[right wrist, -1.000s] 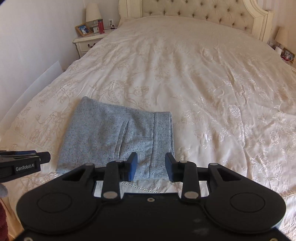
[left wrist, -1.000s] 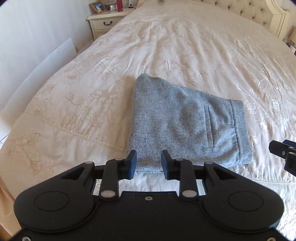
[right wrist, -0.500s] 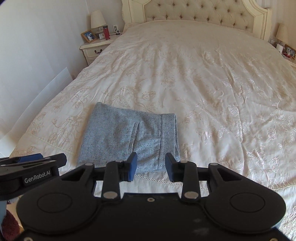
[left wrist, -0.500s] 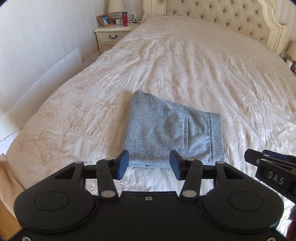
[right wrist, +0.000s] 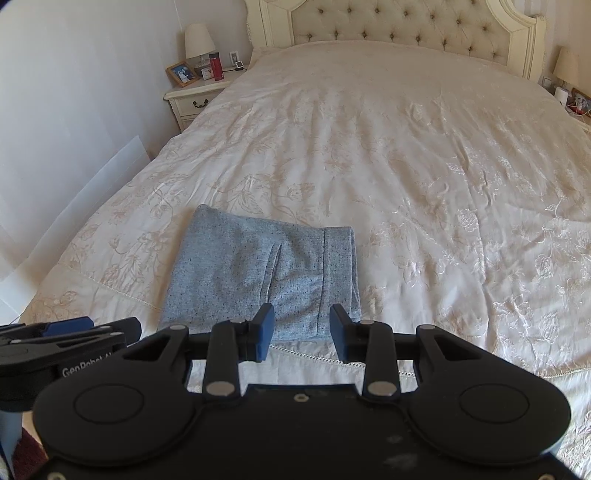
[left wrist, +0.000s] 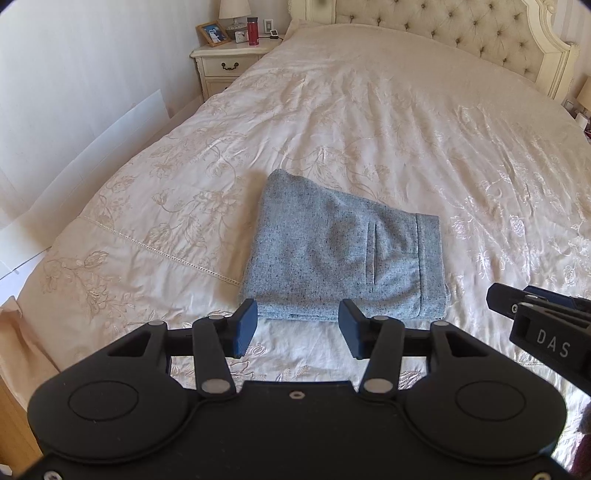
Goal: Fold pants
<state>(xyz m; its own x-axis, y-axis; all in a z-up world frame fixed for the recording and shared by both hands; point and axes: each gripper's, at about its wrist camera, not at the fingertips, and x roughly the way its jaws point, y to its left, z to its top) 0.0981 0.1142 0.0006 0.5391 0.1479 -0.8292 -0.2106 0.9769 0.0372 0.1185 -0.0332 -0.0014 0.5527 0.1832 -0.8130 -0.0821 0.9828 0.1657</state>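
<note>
I take the folded grey pants (left wrist: pixel 343 254) as my landmark; they lie flat in a compact packet on the cream embroidered bedspread (left wrist: pixel 369 122), close to the foot edge of the bed.

Far left of the pants, against the wall: a cream nightstand (left wrist: pixel 225 66) carrying a framed photo (left wrist: pixel 212 34), a lamp (left wrist: pixel 233 11) and a red bottle (left wrist: pixel 252 31).

Just short of the pants' near edge I hold the left gripper (left wrist: pixel 297 328). Jaws released and standing wide, nothing between them, clear of the cloth.

On the pants themselves, the slit pocket sits right of centre and the waistband forms the right-hand edge.

Right of the left gripper, the right gripper (right wrist: pixel 301 332) hangs over the pants' near right corner. Jaws parted about halfway, nothing gripped, pads (right wrist: pixel 264 332) off the fabric. Its tip (left wrist: pixel 532 306) also shows at the edge of the left wrist view.

Beyond the pants, at the far end: tufted headboard (right wrist: pixel 402 26).
</note>
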